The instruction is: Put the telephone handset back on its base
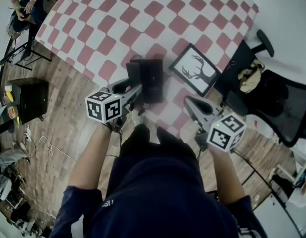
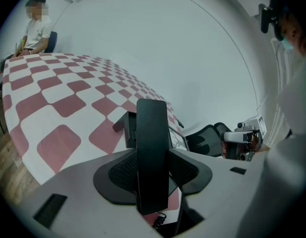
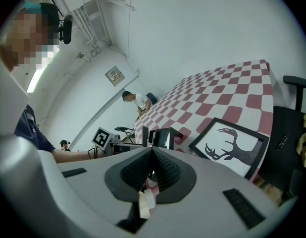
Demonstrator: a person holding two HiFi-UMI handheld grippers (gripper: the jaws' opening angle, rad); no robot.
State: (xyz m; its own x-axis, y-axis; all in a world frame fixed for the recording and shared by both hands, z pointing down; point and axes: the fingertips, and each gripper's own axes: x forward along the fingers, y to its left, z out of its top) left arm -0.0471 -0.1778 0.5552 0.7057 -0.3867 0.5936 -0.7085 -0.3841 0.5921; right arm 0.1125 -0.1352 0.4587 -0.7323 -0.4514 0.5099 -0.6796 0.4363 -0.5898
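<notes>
As I look along my left tongs (image 1: 137,92), their jaws are clamped on the black telephone handset (image 2: 152,148), which stands upright between the pads, its coiled cord (image 2: 160,216) showing beneath. My right tongs (image 3: 152,158) are off to the right of them, jaws pressed together with nothing in them. Just beyond the handset, a little to its left as the left tongs see it, sits the black base (image 2: 126,129) on the red-and-white checked table (image 2: 59,98); whether the handset touches it I cannot tell. Ahead of the right tongs and to their right is a black-framed antler picture (image 3: 232,145), near the table's edge. Further right is a black office chair (image 1: 277,98). At the table's far end, well beyond the left tongs, a person (image 2: 36,31) sits.
</notes>
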